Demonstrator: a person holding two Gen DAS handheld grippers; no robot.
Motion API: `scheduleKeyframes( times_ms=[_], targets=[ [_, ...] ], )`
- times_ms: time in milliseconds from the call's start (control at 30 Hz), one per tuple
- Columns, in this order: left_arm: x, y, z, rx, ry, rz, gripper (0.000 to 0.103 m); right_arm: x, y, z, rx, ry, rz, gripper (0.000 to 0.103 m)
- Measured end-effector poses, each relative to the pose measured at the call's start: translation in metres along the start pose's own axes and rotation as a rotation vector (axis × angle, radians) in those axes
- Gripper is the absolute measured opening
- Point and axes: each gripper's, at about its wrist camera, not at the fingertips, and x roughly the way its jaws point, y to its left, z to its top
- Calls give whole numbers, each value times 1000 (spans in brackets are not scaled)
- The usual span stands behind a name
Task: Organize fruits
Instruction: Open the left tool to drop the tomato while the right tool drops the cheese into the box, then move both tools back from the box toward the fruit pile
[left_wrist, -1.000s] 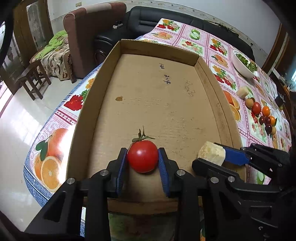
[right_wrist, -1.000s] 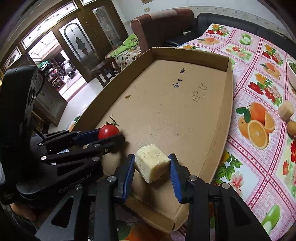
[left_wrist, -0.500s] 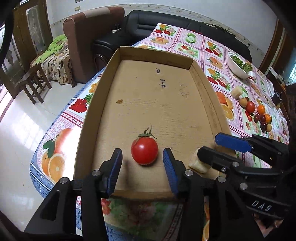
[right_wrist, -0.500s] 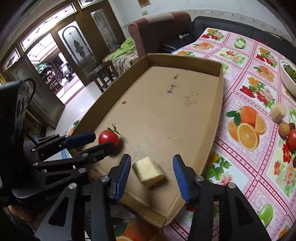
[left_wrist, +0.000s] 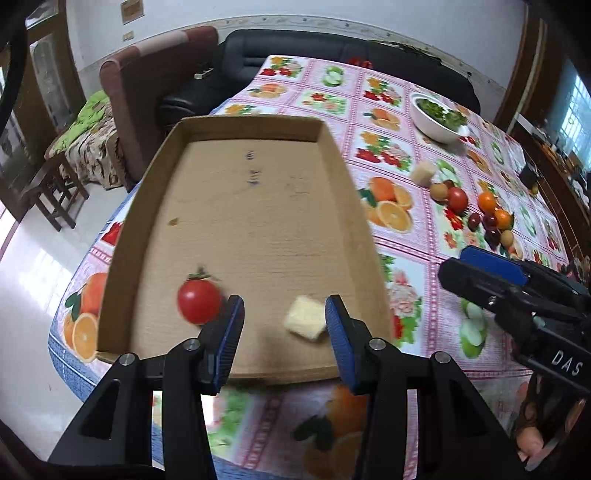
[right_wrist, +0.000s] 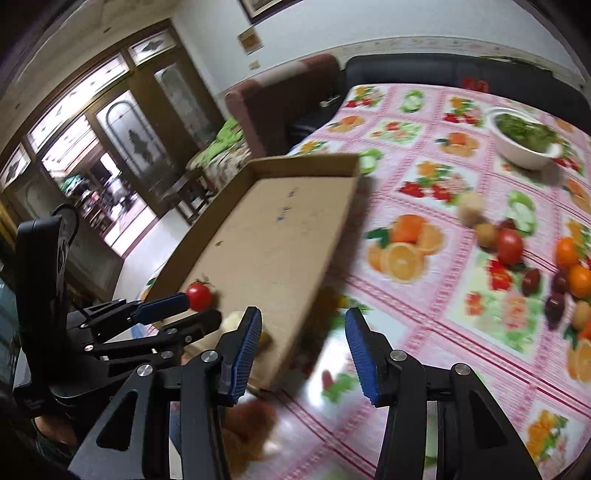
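A smooth, round tomato (left_wrist: 198, 301) and a pale, rough-cut chunk (left_wrist: 306, 323), possibly sugarcane, lie apart on the near floor of the shallow cardboard tray (left_wrist: 255, 218), likely set there to start the sorting. The left gripper (left_wrist: 284, 334) and right gripper (right_wrist: 303, 352) both have their jaws spread, pinching nothing. More fruit (left_wrist: 487, 214) clusters far right on the glossy counter (left_wrist: 413, 266).

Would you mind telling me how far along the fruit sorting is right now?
Done: a tomato and a pale chunk lie in the cardboard tray. In hand: nothing; the left gripper and right gripper are open and empty. Left: the fruit pile on the tablecloth.
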Motion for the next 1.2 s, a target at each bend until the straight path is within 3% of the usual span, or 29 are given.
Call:
scheduleKeyframes(
  times_ms=[667, 1000, 1200],
  targets=[
    [-5, -78, 13, 74, -8, -78, 44, -98, -121, -46, 221, -113, -226, 50],
    [-2, -116, 17, 132, -1, -119, 44, -118, -154, -60, 276, -138, -270, 50],
    [14, -125, 29, 116, 8, -135, 44, -115, -169, -64, 293, -139, -290, 50]
  ],
)
